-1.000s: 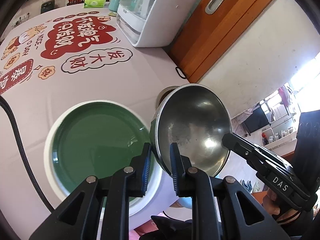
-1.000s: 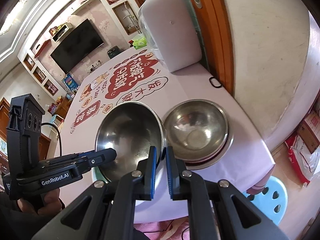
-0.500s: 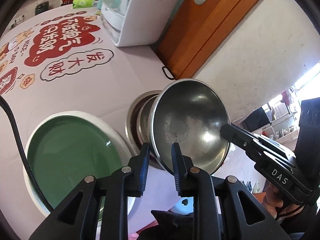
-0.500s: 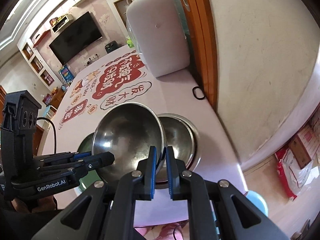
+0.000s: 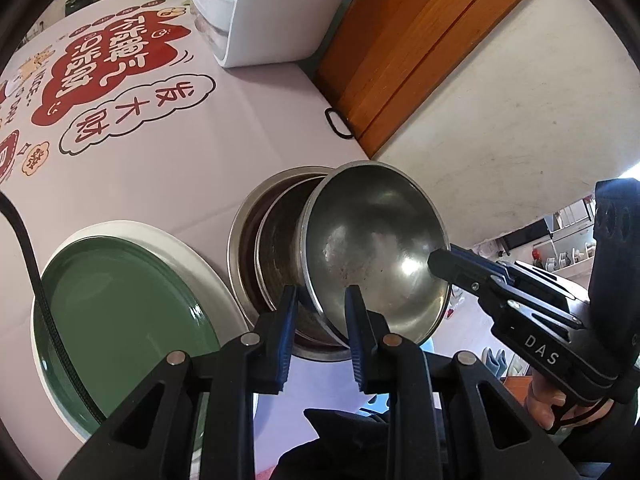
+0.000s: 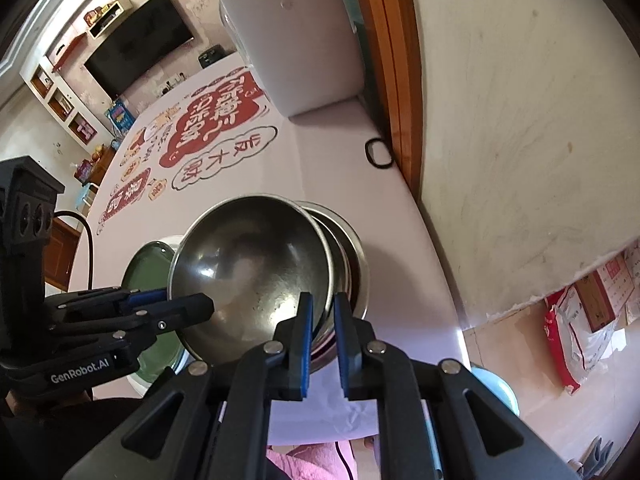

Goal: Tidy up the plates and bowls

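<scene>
- The steel bowl [image 5: 376,256], tilted and off the table, is held by its rim on two opposite sides, directly over the stack of steel bowls [image 5: 272,256] near the table edge.
- The left gripper [image 5: 320,332] straddles the near rim; its jaws have just been opening, with the rim between them. Whether the pads press on the metal cannot be told.
- The right gripper [image 6: 322,320] is pinched on the rim at the opposite side, jaws almost together on the thin metal.
- The green plate [image 5: 120,308] lies just beside the stack, on the tablecloth [image 5: 240,132]; it plays no part in this step.
- Judgement: the step in hand is nesting the held bowl into the stack.
- To do it well, level the bowl first, so that its base meets the bowl below squarely.
- Centre it over the stack, then lower both sides together; an uneven descent would wedge one rim.
- Let go only once the bowl sits; a one-sided release would let it swing and clatter.
- The stack stands near the table edge: avoid pushing it sideways.
</scene>
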`<state>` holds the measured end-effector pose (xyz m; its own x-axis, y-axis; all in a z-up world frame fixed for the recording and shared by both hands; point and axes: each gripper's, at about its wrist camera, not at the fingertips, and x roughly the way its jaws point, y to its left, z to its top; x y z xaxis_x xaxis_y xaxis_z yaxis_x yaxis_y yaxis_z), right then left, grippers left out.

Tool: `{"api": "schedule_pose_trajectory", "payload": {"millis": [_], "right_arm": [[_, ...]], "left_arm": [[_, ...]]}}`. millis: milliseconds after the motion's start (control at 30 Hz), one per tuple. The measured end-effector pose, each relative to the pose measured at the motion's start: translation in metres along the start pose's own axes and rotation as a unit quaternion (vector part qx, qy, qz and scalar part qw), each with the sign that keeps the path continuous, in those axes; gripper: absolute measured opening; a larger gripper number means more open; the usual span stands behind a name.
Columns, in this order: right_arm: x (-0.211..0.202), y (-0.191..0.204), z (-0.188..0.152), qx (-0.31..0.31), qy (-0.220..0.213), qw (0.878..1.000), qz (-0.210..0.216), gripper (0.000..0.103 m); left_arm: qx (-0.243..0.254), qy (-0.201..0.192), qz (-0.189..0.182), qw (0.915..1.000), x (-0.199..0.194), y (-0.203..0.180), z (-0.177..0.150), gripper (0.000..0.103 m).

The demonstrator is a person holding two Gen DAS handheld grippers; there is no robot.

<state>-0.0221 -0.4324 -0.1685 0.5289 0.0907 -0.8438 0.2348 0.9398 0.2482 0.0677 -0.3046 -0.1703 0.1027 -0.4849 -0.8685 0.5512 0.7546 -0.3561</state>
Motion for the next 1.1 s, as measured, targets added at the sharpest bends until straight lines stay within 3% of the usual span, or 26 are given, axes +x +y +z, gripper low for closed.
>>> {"api": "schedule_pose_trajectory", "payload": {"millis": [500,567,633,667,867,967,1100], "right_arm": [[0.011,-0.012,0.011,0.019,0.024,0.999,0.017,0.013],[0.009,-0.013,0.009,0.021,0.026,0.999,0.02,0.017],[0.006,-0.015,0.005,0.027,0.023,0.999,0.019,0.035],[0.006,-0.016,0.003,0.029,0.025,0.999,0.02,0.038],[0.003,-0.019,-0.009,0.048,0.034,0.998,0.03,0.041],[0.004,-0.022,-0.012,0.065,0.037,0.997,0.037,0.048],[0.008,-0.024,-0.019,0.082,0.046,0.994,0.051,0.05]], "left_arm": [[0.016,0.025,0.013,0.9995,0.012,0.002,0.016,0.025],[0.019,0.022,0.009,0.9995,0.01,0.005,0.018,0.026],[0.025,0.019,0.008,0.9995,0.007,0.007,0.018,0.028],[0.03,0.017,0.009,0.9994,0.006,0.007,0.018,0.029],[0.058,0.02,0.006,0.9981,0.007,0.006,0.02,0.03],[0.064,0.029,0.009,0.9975,0.011,0.007,0.023,0.032],[0.075,0.034,0.019,0.9964,0.013,0.007,0.026,0.041]]}}
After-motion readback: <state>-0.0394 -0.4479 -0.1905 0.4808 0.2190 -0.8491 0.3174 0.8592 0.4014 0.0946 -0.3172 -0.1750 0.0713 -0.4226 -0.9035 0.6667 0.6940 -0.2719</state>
